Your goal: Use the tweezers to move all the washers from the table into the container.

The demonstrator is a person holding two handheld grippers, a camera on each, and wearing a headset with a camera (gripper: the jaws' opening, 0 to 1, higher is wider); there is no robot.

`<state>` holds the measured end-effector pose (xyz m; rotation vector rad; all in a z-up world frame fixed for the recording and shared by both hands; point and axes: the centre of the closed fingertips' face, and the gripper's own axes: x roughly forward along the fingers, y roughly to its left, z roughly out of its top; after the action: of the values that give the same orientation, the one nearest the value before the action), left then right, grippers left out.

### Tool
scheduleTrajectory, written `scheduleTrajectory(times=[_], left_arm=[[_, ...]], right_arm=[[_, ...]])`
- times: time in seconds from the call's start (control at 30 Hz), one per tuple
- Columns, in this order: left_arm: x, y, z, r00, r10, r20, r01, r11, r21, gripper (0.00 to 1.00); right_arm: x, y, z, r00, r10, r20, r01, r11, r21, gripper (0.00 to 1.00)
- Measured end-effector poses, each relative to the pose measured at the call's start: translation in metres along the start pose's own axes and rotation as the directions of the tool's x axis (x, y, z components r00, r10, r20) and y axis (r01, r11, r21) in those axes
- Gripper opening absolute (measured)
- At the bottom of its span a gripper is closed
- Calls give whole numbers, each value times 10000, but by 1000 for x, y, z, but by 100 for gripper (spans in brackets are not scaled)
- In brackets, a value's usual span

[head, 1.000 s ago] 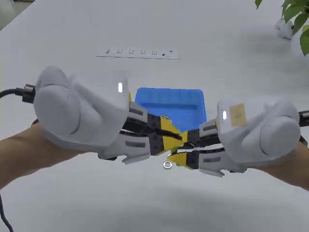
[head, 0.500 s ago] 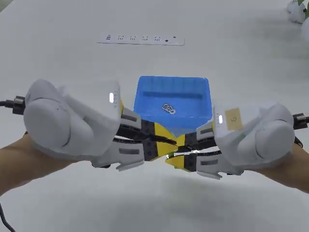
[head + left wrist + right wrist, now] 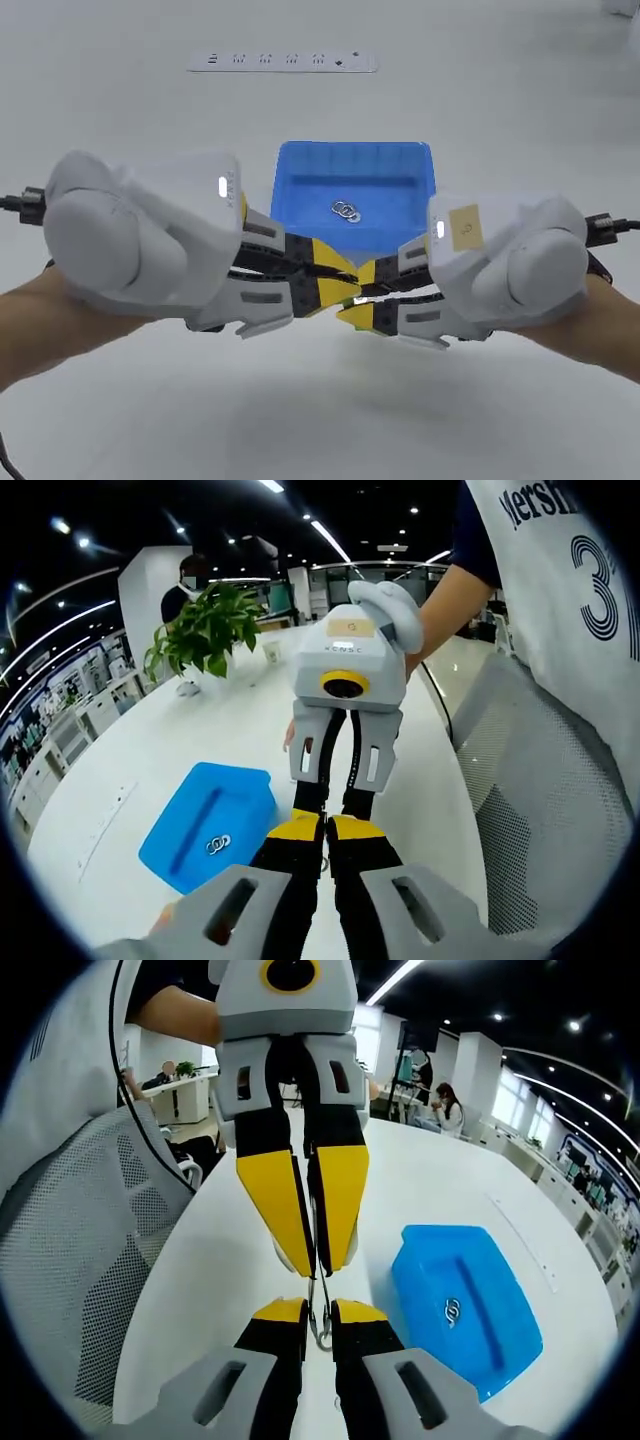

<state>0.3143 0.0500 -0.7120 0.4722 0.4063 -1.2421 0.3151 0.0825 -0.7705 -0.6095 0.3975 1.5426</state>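
The blue container [image 3: 300, 185] sits on the white table just beyond my grippers, with a few linked washers [image 3: 346, 211] inside; the same container [image 3: 495, 1335] and washers [image 3: 452, 1310] appear in the right gripper view. My left gripper [image 3: 335, 278] and right gripper [image 3: 358, 303] meet tip to tip in front of it. Thin metal tweezers [image 3: 318, 1295] run between both pairs of yellow jaws, which are closed on them. A small ring [image 3: 321, 1338] shows at the tweezers' lower end. In the left gripper view my left gripper [image 3: 326, 832] faces the right one [image 3: 334, 750].
A white power strip [image 3: 282, 62] lies at the far side of the table. A potted plant [image 3: 205, 630] stands on the table's far end. A mesh chair [image 3: 95, 1260] and the person's torso are close behind the grippers.
The view has shifted, so the whole container now shows above the grippers. The washer that lay on the table below the tips a second ago is now hidden. Both grippers stay tip to tip.
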Motion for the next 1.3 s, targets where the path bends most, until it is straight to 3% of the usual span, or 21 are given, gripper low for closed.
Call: scheduleTrajectory(times=[0.43,0.97,1.3], left_arm=[[4,-1,-4,9998,-132,-115,130,9998,-153,6],[8,1,-1,9999,-110,-78,108,9996,-267,6],[-4,2,9,9999,-98,-24,97,9996,-247,6]], right_arm=[[3,1,-5,10000,68,-52,-67,9998,208,11],[1,-1,-6,10000,-16,36,14,9986,525,9],[-2,-3,7,9999,-117,104,112,9989,466,10]])
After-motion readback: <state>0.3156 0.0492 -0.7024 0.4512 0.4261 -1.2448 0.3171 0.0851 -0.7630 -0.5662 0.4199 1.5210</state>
